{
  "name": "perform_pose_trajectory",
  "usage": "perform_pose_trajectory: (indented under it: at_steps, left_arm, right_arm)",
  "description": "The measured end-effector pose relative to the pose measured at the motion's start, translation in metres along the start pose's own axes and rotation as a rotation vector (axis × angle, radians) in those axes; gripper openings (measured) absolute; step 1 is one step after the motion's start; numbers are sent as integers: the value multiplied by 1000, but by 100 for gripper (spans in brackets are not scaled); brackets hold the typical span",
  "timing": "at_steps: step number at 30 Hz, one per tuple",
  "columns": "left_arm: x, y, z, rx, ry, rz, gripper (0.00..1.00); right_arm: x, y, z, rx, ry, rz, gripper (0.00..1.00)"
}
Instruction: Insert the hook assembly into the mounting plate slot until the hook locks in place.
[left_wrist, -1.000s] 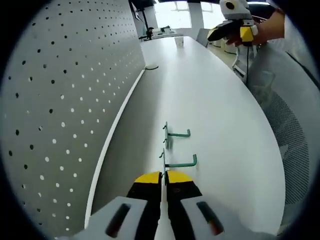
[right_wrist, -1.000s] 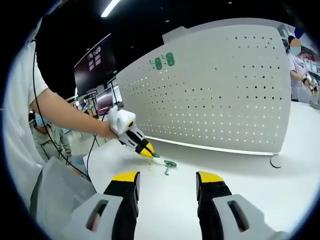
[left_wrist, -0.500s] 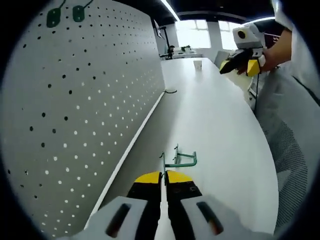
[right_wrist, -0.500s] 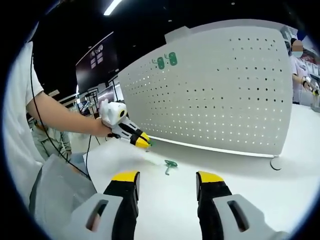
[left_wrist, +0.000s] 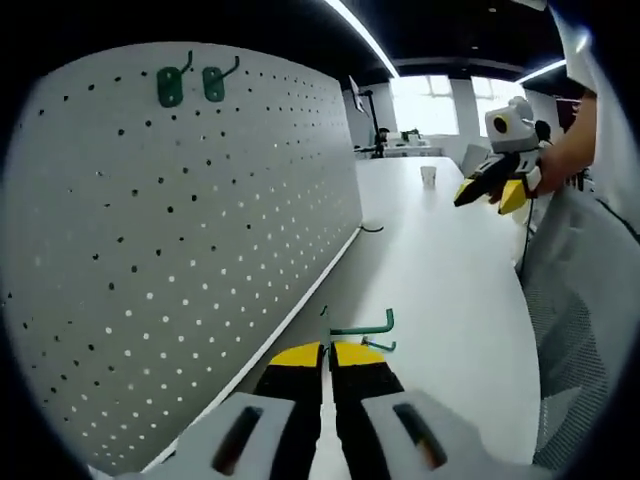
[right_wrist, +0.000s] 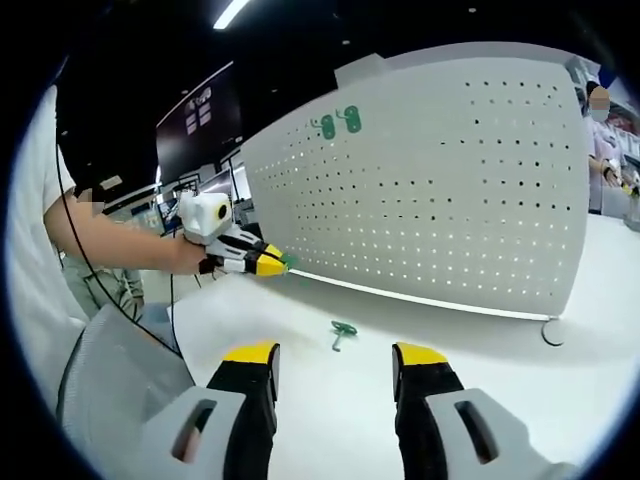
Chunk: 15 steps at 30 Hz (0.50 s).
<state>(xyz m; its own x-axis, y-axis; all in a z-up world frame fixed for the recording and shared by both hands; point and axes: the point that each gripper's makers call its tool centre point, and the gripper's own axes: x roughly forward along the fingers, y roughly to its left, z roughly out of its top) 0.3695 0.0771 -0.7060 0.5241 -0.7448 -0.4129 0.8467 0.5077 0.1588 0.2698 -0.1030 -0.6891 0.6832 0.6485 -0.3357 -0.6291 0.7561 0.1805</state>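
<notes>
Grey grippers, black fingers yellow-tipped; seemingly white sleeve.

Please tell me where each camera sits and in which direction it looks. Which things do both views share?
Left gripper view: rides on the left hand-held gripper, shut on a green hook, looking along the pegboard and white table; the right hand-held gripper and a forearm appear.
Right gripper view: rides on the open right hand-held gripper, facing the pegboard; the person's arm holds the left hand-held gripper above a spare hook.
Shared: pegboard, table, two mounted hooks.
</notes>
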Motion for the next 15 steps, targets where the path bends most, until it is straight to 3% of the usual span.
perform_pose_trajectory:
  at_steps: [15]
  left_arm:
    - [-36, -2, 16, -97, -119, 123, 2]
  right_arm:
    - [1, 8, 2, -27, 2, 24, 44]
